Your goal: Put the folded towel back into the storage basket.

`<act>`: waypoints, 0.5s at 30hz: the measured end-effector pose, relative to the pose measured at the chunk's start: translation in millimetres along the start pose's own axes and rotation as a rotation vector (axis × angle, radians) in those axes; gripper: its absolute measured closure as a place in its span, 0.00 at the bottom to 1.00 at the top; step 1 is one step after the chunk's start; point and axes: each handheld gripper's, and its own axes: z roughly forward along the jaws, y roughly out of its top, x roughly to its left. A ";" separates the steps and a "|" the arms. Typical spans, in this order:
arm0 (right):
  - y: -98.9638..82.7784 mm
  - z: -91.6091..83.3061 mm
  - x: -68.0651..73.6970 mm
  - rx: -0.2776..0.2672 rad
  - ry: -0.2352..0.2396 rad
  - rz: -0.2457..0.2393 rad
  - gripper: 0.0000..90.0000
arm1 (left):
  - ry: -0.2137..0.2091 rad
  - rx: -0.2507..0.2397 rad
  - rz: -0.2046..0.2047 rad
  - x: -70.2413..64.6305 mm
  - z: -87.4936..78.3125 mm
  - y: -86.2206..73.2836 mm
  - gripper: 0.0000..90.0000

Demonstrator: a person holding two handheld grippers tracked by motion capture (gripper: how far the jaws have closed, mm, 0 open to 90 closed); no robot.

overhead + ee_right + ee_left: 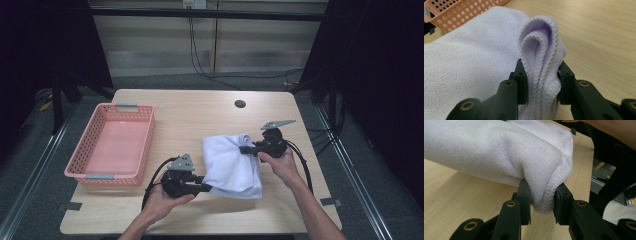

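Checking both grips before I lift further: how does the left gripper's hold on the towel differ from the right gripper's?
The left gripper pinches the white towel at its near corner, the right gripper at its far corner. Between the left gripper's pads sits a rounded bunch with one stitched hem; between the right gripper's pads several folded hems stand up in a loop. Both are shut on the towel.
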 end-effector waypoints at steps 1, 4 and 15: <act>2.6 -0.4 0.2 -0.004 -0.002 0.000 0.75 | -0.004 -0.007 -0.006 1.2 -1.3 1.3 0.79; 10.5 -1.4 0.0 -0.015 0.000 -0.001 0.75 | -0.004 -0.008 -0.013 6.1 -5.8 3.6 0.79; 33.6 8.2 5.6 -0.028 0.029 -0.020 0.75 | 0.019 -0.043 -0.039 18.0 -26.6 3.8 0.79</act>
